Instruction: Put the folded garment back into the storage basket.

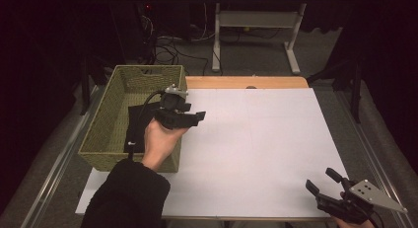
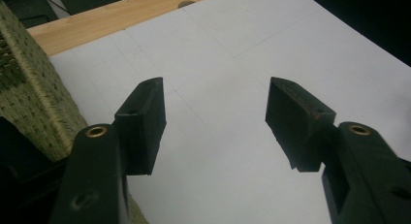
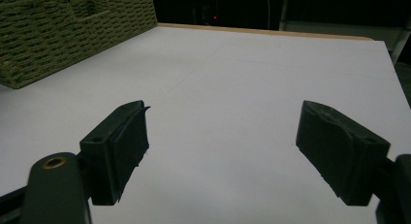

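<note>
A woven green basket [image 1: 106,120] stands at the table's left edge, with a dark cloth [image 1: 140,124] lying inside it. My left gripper [image 1: 199,115] hovers at the basket's right rim, pointing right over the white sheet [image 1: 256,144]. Its jaws are open with nothing between them [image 2: 215,107], and the basket wall [image 2: 34,103] lies to their left. My right gripper [image 1: 323,181] rests near the table's front right corner, open and empty. In the right gripper view the jaws [image 3: 220,136] face the bare sheet, with the basket [image 3: 72,25] far off at the upper left.
A strip of wooden tabletop [image 1: 246,82] shows beyond the white sheet. Past the table stand a desk frame [image 1: 256,25] and cables on the floor [image 1: 172,45]. Metal rails run along both sides of the table.
</note>
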A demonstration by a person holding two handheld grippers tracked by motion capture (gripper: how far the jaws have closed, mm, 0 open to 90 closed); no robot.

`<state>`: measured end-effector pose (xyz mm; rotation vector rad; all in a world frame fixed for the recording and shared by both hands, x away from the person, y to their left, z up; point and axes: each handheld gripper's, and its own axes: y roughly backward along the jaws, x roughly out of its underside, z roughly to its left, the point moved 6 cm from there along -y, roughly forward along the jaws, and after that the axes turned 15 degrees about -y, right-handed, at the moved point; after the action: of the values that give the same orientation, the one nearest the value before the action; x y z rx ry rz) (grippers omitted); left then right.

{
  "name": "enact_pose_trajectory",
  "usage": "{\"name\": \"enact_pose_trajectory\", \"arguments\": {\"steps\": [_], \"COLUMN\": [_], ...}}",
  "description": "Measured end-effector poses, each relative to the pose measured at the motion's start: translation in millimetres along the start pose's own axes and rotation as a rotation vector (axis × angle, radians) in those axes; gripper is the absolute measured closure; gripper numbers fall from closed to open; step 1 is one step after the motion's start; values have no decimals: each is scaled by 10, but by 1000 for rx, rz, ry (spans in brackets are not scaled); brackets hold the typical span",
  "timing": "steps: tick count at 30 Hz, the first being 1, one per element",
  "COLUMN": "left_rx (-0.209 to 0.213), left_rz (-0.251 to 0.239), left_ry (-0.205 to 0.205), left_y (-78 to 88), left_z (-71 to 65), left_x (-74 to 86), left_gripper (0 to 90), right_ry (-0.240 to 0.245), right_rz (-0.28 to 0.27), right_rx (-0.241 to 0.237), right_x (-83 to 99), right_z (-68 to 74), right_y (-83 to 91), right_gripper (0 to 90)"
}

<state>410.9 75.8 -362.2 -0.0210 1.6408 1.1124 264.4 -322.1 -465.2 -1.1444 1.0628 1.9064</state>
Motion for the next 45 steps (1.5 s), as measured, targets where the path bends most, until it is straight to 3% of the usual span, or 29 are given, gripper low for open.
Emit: {"name": "enact_pose_trajectory", "arguments": {"steps": [12, 20, 25, 31, 37, 45], "left_rx": [45, 68, 68, 56, 83, 89], "left_rz": [3, -1, 3, -42, -33, -16], "left_ry": [-53, -55, -78, -89, -100, -125], "left_y": [-124, -198, -202, -185, -226, -242], "left_z": [-329, -452, -542, -627, -749, -829], "left_x": [31, 82, 112, 110, 215, 331], "left_gripper": [359, 359, 359, 359, 359, 359], "right_ry": [-5, -15, -15, -6, -13, -8], "right_rz": [-1, 1, -1, -12, -7, -2], "right_rx": [-3, -4, -8, 4, 6, 3], "right_x": [-3, -1, -1, -7, -3, 1], "right_z": [0, -18, -13, -15, -14, -11], "right_y": [-1, -6, -4, 24, 19, 12], "right_gripper": [192, 192, 192, 193, 192, 192]}}
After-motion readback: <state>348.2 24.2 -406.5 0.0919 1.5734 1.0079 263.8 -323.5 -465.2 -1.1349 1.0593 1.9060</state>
